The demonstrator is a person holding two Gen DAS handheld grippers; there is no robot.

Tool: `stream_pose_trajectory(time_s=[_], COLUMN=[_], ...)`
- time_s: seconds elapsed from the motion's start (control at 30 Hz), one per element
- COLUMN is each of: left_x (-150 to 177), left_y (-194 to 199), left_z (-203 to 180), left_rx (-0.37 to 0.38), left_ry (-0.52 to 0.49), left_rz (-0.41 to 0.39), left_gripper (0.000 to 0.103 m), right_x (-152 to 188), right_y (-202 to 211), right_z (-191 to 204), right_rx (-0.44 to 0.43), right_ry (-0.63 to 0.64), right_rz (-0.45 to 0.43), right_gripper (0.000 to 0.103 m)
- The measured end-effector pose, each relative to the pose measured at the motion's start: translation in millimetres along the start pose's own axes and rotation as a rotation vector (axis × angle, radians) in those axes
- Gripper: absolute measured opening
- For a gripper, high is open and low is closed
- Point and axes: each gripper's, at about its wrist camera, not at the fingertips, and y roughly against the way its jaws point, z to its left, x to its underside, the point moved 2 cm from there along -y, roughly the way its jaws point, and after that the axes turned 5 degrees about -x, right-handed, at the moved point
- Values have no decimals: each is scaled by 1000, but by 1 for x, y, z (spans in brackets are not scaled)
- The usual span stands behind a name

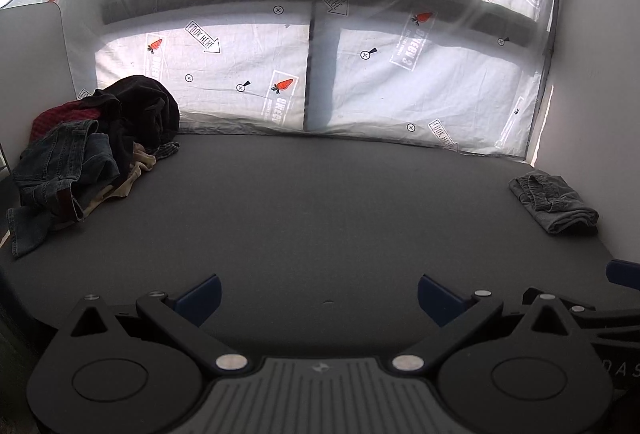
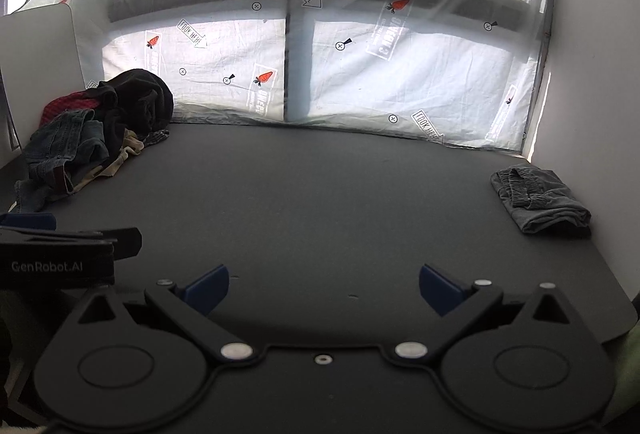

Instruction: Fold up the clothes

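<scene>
Both grippers spread apart, empty: left gripper (image 1: 318, 296), right gripper (image 2: 324, 288), low over the dark grey bench (image 1: 320, 202). Tangled pile of jeans and dark clothes (image 1: 92, 154) far left; folded grey garment (image 2: 540, 200) far right. Risk: a grab drags several tangled pieces at once.

Left wrist view: camera behind the left gripper (image 1: 319, 298), low over the near edge of the tabletop (image 1: 320, 218), facing the far curtain (image 1: 224, 70).

Right wrist view: camera behind the right gripper (image 2: 324, 290), same height and heading, set just to the right; the left gripper's side shows at its left edge.

Shared field: nearly the whole tabletop, the clothes pile (image 1: 92, 150) (image 2: 96, 138) at far left, the folded grey garment (image 1: 554, 202) (image 2: 540, 200) at far right, the curtain and the white side wall (image 1: 600, 74). Both garments well away from either lens.
</scene>
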Motion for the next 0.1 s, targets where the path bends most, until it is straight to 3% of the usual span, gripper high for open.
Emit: stream_pose_trajectory(time_s=[0.1], left_x=[-3], left_y=[1], left_z=[-2], left_rx=[-1], left_ry=[-16], left_rz=[-16], left_gripper=[103], right_x=[-3], right_y=[0], right_z=[-3], right_rx=[9], right_ry=[-12], right_rz=[-13], right_gripper=[103])
